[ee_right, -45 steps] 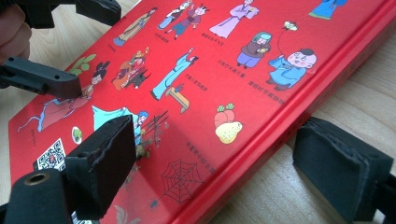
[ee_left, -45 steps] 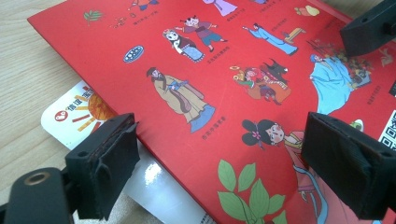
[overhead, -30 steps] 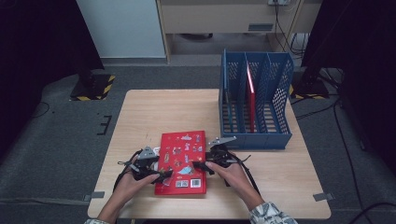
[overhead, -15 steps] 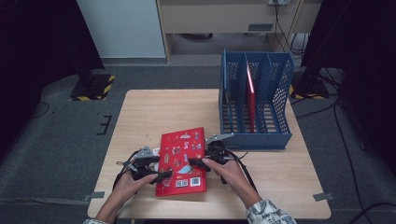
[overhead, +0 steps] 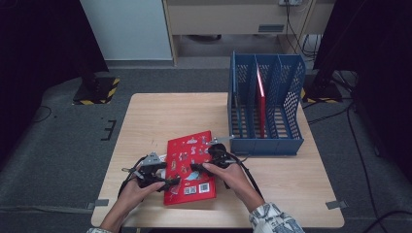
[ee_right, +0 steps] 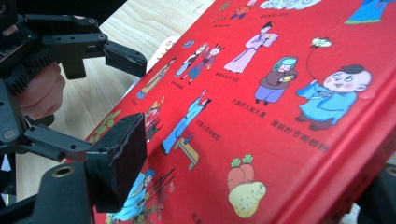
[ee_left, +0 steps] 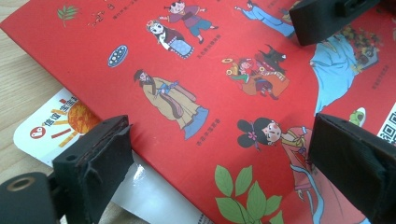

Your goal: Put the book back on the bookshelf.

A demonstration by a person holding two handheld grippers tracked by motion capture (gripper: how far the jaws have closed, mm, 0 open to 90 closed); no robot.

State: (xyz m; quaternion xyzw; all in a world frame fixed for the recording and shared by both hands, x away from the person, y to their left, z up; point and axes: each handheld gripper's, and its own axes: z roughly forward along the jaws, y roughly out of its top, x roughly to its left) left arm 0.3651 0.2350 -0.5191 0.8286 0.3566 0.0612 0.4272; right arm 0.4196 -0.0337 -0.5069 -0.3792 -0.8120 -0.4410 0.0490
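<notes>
Since a second ago the red book (overhead: 190,167) has tipped up at its right edge and turned a little on the counter (overhead: 145,116). It lies near the counter's front edge, left of the blue file rack (overhead: 265,141). The right gripper (overhead: 198,167) clamps the book's raised right edge between its jaws. The left gripper (overhead: 167,182) stands open over the book's left edge, above a white sheet (ee_left: 51,126) underneath
</notes>
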